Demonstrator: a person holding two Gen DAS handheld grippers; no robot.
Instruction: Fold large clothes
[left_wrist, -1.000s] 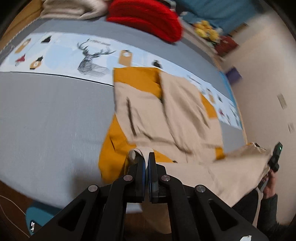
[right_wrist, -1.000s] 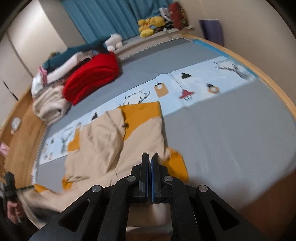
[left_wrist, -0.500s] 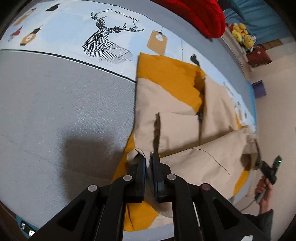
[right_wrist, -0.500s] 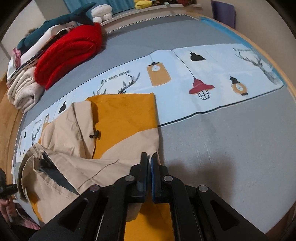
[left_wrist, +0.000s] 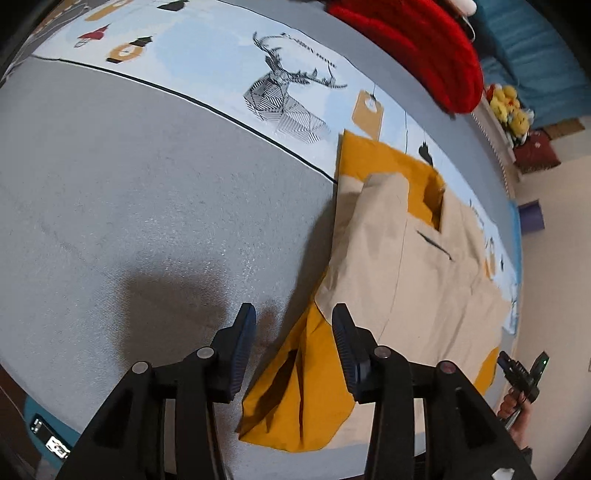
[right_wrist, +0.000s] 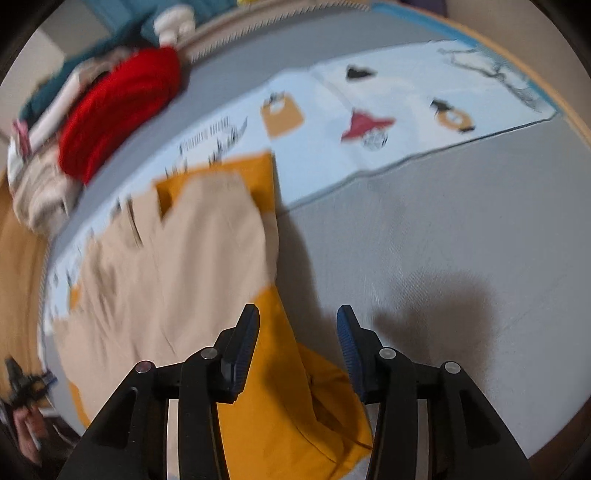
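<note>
Both grippers have let go of the beige-and-mustard fabric garment they pinched a second ago, and its beige half now lies folded over.

I see my left gripper and right gripper with jaws opening, nothing pressed between the pads, mustard cloth lying just beneath. One garment rests flat on the grey bed cover, long axis running left to right, its far edge on the pale-blue printed strip. One red knitted bundle lies far left in the right view, amid folded laundry. Blue curtains hang behind.
</note>
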